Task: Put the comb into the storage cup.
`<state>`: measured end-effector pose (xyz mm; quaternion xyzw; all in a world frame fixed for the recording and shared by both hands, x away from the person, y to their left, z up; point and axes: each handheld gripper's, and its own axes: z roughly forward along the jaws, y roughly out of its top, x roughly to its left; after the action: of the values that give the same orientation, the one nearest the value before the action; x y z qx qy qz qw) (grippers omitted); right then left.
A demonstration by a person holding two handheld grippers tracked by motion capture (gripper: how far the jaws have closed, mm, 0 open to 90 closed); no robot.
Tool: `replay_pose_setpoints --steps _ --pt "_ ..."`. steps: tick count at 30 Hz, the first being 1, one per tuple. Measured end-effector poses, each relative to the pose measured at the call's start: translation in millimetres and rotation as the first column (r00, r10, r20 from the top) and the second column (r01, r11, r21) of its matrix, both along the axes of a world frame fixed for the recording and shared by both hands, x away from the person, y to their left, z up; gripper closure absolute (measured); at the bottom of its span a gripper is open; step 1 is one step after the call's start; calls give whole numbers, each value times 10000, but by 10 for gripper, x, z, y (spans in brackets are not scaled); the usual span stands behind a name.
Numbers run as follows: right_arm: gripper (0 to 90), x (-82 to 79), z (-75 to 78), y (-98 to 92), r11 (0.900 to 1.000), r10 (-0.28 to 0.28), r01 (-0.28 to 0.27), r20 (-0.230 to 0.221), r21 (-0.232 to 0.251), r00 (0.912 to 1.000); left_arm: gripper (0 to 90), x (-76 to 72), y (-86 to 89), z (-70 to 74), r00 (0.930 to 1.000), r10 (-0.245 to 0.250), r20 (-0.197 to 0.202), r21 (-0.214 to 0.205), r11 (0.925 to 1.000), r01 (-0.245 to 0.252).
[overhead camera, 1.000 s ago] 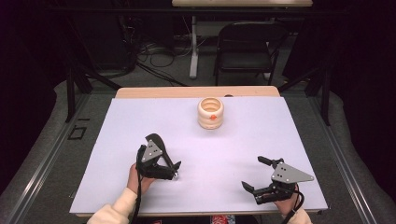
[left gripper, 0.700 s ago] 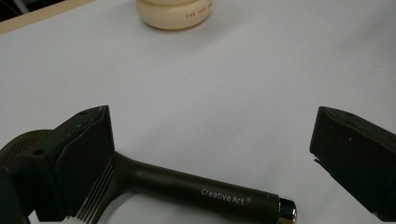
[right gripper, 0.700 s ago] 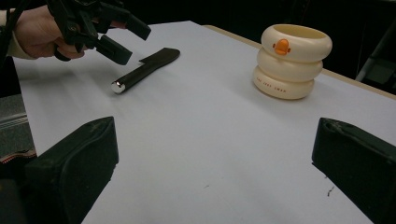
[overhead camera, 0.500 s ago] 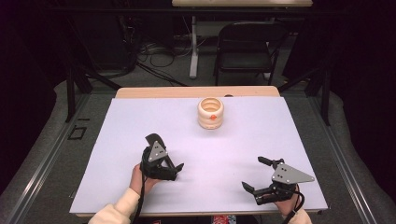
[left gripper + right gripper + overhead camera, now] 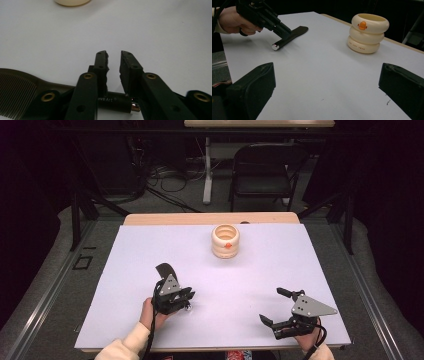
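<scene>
Near the front-left of the white table, the left gripper, jaws just closing, pinches the flat black comb's handle for lifting, while the right gripper waits wide open.

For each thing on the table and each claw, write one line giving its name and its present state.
Black comb: lying flat on the sheet, handle between the left claw's jaws.
Left claw: jaws just closed in on the comb's handle, gripping it.
Right claw: jaws wide open, holding nothing, low over the sheet.
Cream ringed holder: upright, open at the top, untouched.
Lilac sheet: spread flat over the table.
</scene>
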<state>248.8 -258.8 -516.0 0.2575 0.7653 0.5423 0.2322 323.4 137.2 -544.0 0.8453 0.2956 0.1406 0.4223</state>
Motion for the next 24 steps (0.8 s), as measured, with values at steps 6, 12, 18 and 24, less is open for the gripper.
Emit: replay_pose_setpoints --steps 6,12,18,24 --pt "3 8 -7 13 10000 42 -42 -42 -44 10000 897 1 6 -7 9998 -111 -148 62 9999 112" --pt "4 -7 2 -9 10000 -25 25 3 63 10000 898 2 5 -9 9992 -308 -261 228 9992 314" --pt "5 -6 1 -4 10000 13 -13 25 6 10000 898 15 19 -21 9984 -421 -375 296 9986 433" --pt "4 -3 0 10 10000 46 -46 7 -72 10000 898 15 15 -27 9974 -478 -542 361 9981 498"
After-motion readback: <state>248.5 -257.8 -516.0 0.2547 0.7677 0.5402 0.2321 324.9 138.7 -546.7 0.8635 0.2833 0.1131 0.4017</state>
